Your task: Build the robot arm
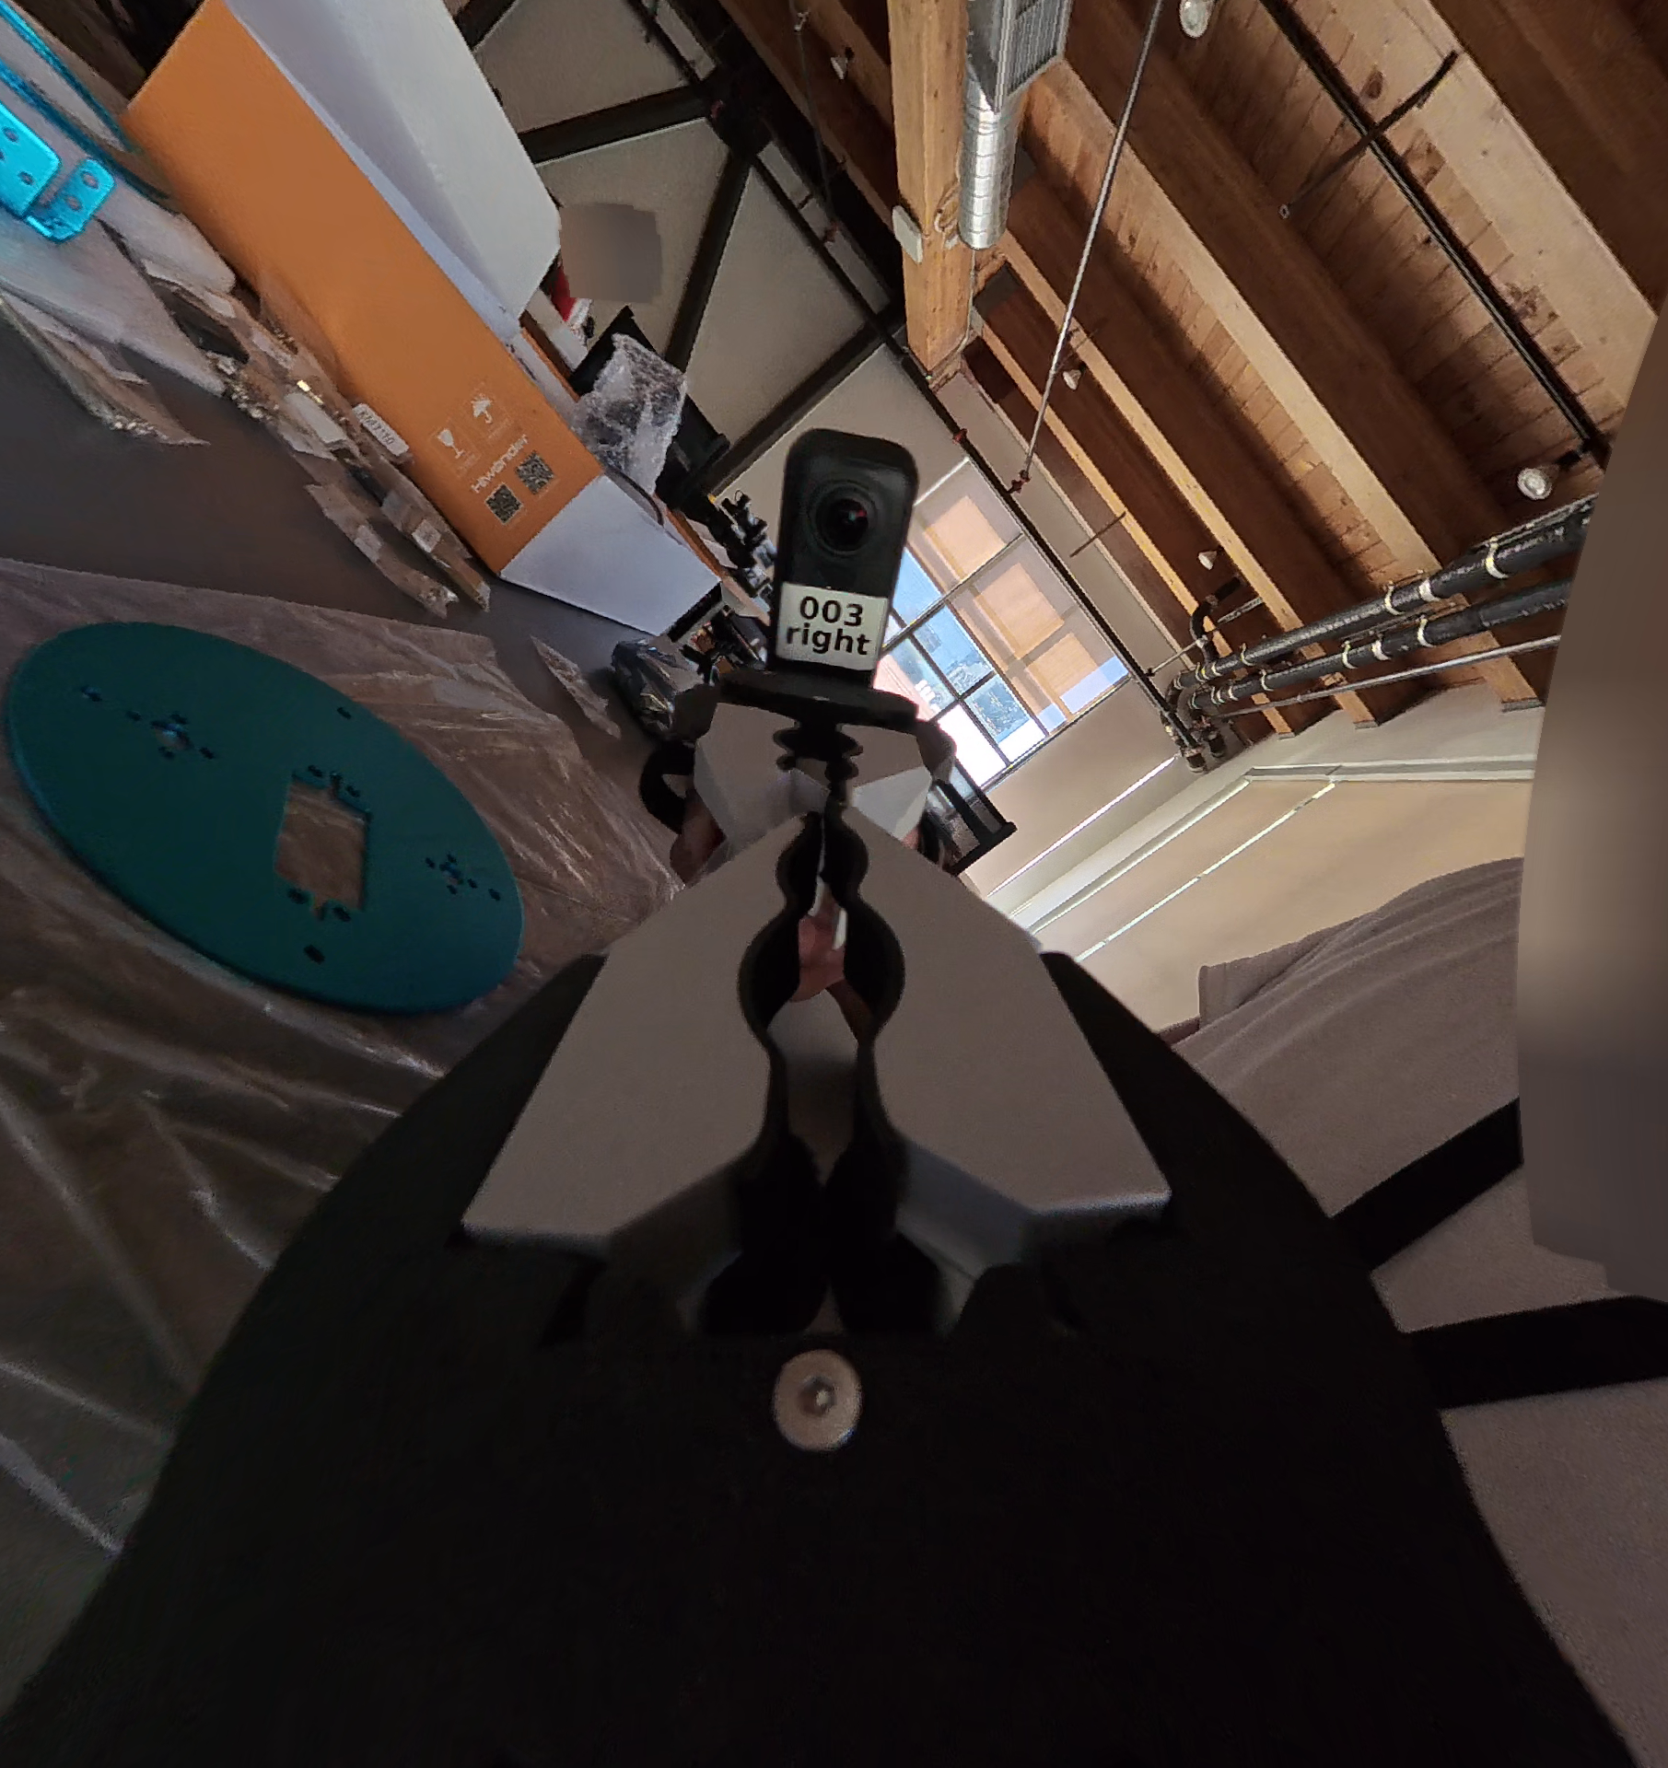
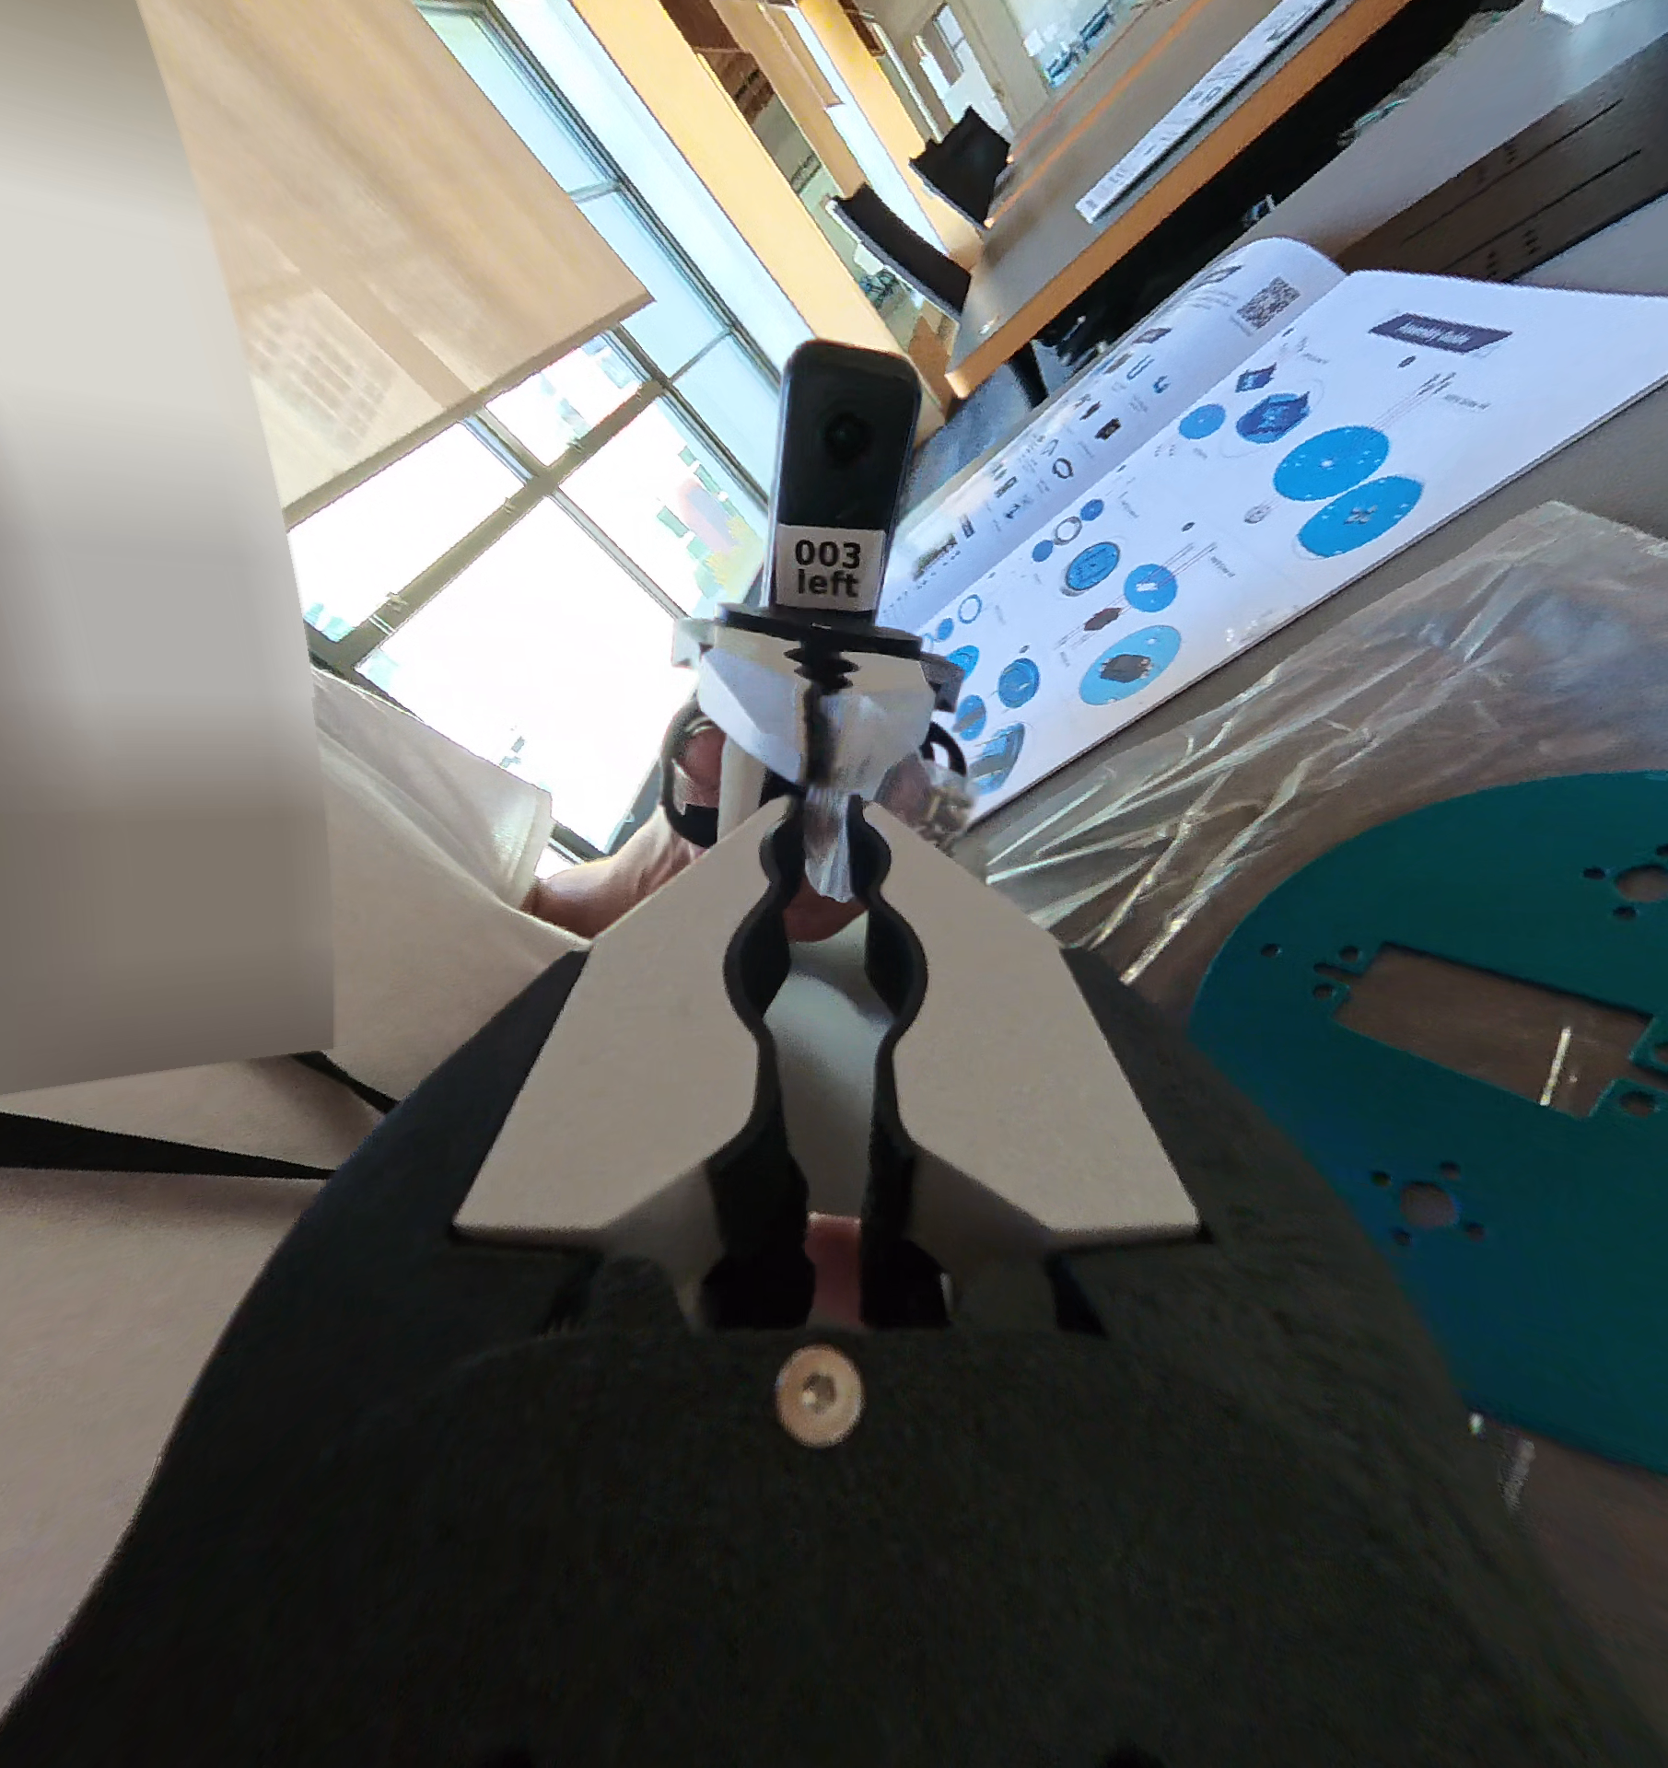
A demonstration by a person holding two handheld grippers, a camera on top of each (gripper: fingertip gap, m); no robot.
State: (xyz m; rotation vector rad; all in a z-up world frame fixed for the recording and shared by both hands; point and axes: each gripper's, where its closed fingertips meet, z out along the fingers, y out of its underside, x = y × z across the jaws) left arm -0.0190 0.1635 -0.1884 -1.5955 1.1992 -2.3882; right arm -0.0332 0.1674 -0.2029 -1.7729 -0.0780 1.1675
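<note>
A: Item one, left claw [image 1: 825,851]. Condition?
B: Fingers drawn nearly together, tips pinching a small crumpled clear plastic bag [image 2: 834,842]. In the left wrist view only a pale sliver of it shows between the fingertips.

A: Item two, right claw [image 2: 825,813].
B: Also closed down at the tips onto the same bag, facing the left claw tip to tip. A narrow gap stays open further back along the fingers. What is in the bag is hard to make out; something small and metallic shows at its side.

A: Item three, mounted cameras.
B: One black camera [image 1: 844,517] above the right claw, one black camera [image 2: 844,440] above the left, each bearing a white label.

A: Item four, flat goods.
B: One teal round plate [image 1: 265,813] with a rectangular cut-out and small holes, lying on clear plastic wrap [image 1: 189,1100] over the counter [image 1: 7,450]. In the right wrist view the plate is cut off at the frame edge.

A: Item five, paper.
B: White instruction sheet [image 2: 1193,497] with blue diagrams, beyond the wrap.

A: Item six, background.
B: Orange and white box [image 1: 370,287]; blue perforated metal bracket [image 1: 16,163], partly out of frame; small packets beside the box, blurred.

A: Persons?
B: A hand behind the left claw, mostly hidden.
</note>
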